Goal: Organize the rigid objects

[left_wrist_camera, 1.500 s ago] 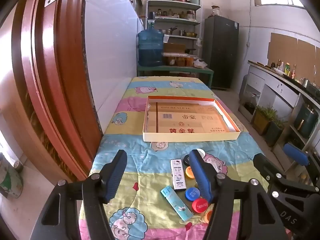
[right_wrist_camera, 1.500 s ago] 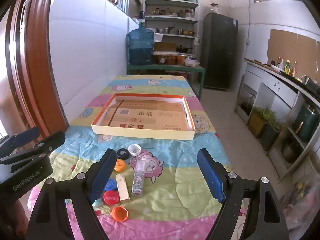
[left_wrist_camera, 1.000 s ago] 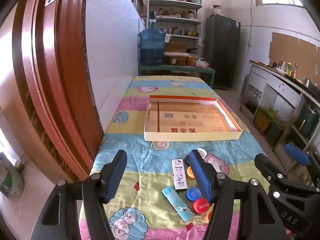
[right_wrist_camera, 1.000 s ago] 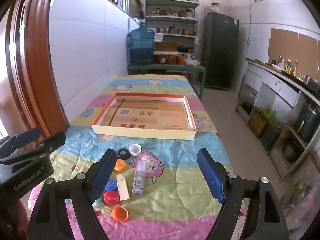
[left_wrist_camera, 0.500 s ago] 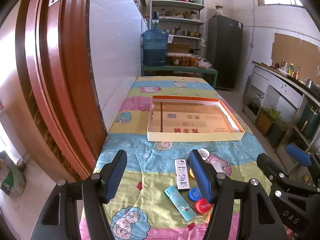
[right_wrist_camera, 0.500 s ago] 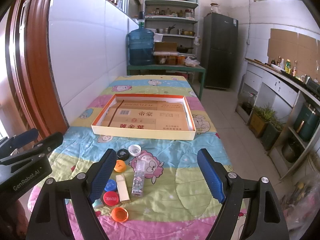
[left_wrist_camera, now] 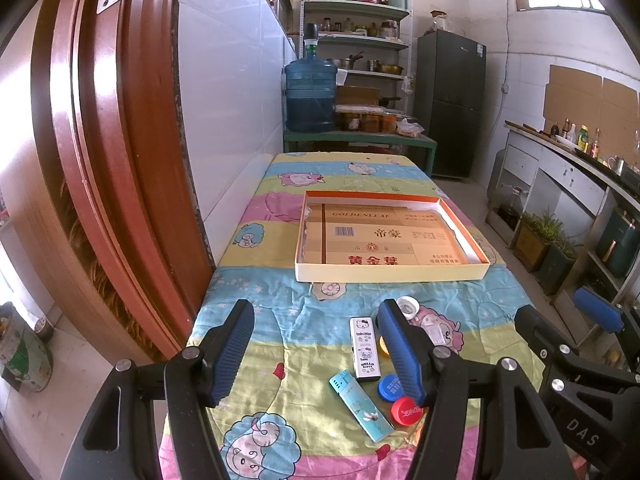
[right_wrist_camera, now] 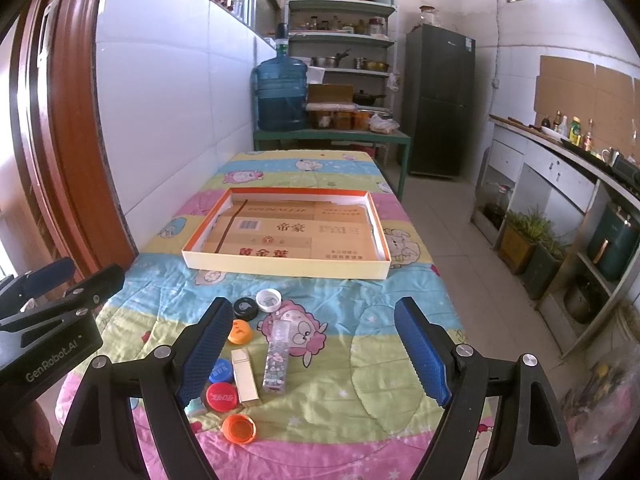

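A: Both claws hovering short of the tray, nothing loaded inside it yet. Left gripper spread wide, empty; right gripper likewise spread, nothing between the blue pads.

B: Clutter lying on the near side of the tray, on the cartoon cloth. Hello Kitty lighter just inside the left claw's right finger, long axis running toward the tray.

A: Teal lighter nearer still, slanted. Bottle caps crowding the right claw's left finger.

B: Likely a left-hand pick, going by closeness. Across the narrow sides, probably.
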Tool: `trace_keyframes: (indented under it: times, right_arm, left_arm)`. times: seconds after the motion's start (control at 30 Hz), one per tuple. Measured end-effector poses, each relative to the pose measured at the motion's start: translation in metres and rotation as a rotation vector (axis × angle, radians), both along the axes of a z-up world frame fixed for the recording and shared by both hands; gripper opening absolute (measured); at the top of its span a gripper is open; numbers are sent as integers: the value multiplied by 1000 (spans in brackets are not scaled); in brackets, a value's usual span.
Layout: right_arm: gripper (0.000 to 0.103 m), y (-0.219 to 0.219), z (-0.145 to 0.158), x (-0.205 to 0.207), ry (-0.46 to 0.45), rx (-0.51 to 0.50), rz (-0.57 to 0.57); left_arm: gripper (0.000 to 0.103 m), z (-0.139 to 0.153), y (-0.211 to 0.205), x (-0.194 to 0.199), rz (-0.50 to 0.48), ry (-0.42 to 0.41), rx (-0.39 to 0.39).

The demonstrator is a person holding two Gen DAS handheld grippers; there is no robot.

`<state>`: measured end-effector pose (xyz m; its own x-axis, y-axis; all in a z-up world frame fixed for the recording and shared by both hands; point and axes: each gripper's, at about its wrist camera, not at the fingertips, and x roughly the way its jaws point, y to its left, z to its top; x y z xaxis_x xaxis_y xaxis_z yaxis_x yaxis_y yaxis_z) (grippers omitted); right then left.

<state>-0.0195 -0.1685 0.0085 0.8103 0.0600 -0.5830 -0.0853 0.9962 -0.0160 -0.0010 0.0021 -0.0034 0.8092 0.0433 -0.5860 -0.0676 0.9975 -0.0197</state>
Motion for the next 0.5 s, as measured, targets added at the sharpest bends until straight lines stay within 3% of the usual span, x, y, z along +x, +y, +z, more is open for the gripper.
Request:
trace_keyframes:
  times: [0.5]
  right_arm:
    - [84, -1, -1, 1, 2, 1, 2]
  left_arm:
    - [65, -1, -1, 0, 0, 1, 1]
